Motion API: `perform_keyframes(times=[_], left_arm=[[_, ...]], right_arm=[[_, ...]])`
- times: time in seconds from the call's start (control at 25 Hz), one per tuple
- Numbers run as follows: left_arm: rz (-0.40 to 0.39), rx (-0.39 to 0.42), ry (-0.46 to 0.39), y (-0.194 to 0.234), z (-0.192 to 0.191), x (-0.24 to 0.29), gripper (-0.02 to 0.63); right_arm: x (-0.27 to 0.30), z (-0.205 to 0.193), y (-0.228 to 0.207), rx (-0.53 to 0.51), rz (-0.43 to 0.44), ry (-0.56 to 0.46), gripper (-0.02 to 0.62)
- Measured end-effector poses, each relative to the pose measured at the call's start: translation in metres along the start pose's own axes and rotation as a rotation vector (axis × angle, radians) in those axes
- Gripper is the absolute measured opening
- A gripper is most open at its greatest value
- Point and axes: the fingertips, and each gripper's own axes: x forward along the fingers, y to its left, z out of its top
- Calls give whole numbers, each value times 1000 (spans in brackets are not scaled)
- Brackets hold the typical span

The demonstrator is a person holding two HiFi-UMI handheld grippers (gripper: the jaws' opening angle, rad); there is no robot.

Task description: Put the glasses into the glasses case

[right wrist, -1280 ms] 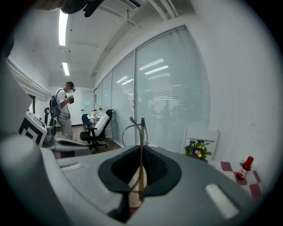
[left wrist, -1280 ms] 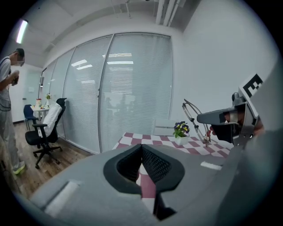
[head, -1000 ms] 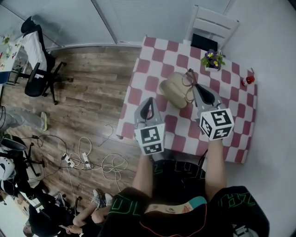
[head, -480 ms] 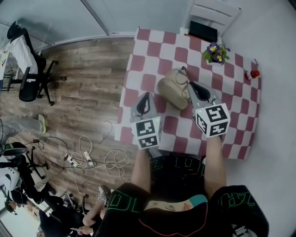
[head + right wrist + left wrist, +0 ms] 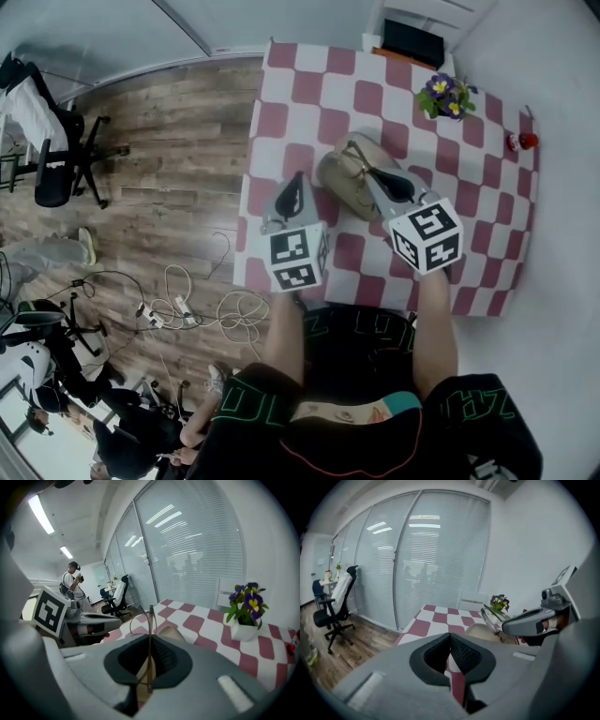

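I'm reaching both forearms out over the checkered counter [image 5: 309,75], angling both grippers downward, left gripper [image 5: 298,180] hovering beside the beige glasses case [image 5: 337,183] with fingers pressing together on nothing, right gripper [image 5: 367,173] fingers pinching the glasses [image 5: 149,634] just over the case.

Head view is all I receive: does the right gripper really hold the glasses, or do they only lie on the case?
Observer: It holds them. The right gripper view shows the right gripper shut on a thin temple of the glasses.
Operator: Does the left gripper carry anything?
Observer: No. The left gripper view shows the left gripper with its jaws together and nothing between them.
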Motion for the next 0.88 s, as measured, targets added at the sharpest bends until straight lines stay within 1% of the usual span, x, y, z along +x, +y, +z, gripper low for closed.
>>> perform_keyframes(times=[0.08,0.28,0.4,0.56,0.72,0.88], left_arm=[[1,37,12,-1,-3,0,8],[20,28,45,7,-16,-1,8],[31,36,43,9,-16,-2,8],[40,108,34,6,-14,-6,8],[42,105,37,6,-18,-8,8],[61,129,47,9,-24,-11,8]], right_arm=[[5,-7,5,7,22,34,18],[19,-21,9,4,37,115,18],[26,-30,11,2,41,156,18],[34,-41,15,-9,57,195,18],[40,-47,20,-25,58,227,18],[48,-57,26,-56,62,272,18]])
